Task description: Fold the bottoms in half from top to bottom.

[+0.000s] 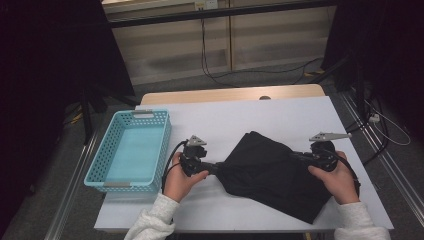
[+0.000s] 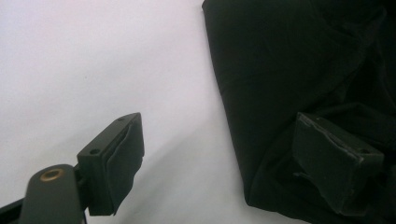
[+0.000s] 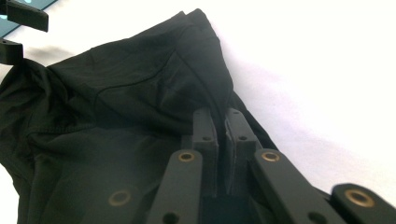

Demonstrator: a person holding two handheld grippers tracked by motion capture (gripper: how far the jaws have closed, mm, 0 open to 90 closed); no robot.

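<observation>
- High view, table: my black garment (image 1: 272,172) lies crumpled on the white table (image 1: 280,117), right of centre; a turquoise basket (image 1: 131,150) stands at the left edge, well apart from it.
- Left hand (image 1: 180,182): forearm enters from the bottom, sleeve pale grey, hand wrapped round the grip from below, the tool pointing right toward the cloth.
- Left gripper (image 1: 212,168): I read the jaws as wide apart in the left gripper view (image 2: 233,161); one pad (image 2: 119,158) sits over bare table, the other over the garment's (image 2: 289,79) edge, and nothing is pinched between them.
- Right hand (image 1: 337,177): comes in from the lower right, fingers curled over the grip, tool pointing left.
- Right gripper (image 1: 300,157): in the right gripper view (image 3: 222,149) the jaws stand nearly together, clamped on a thin fold of the garment (image 3: 121,107) at its right side.
</observation>
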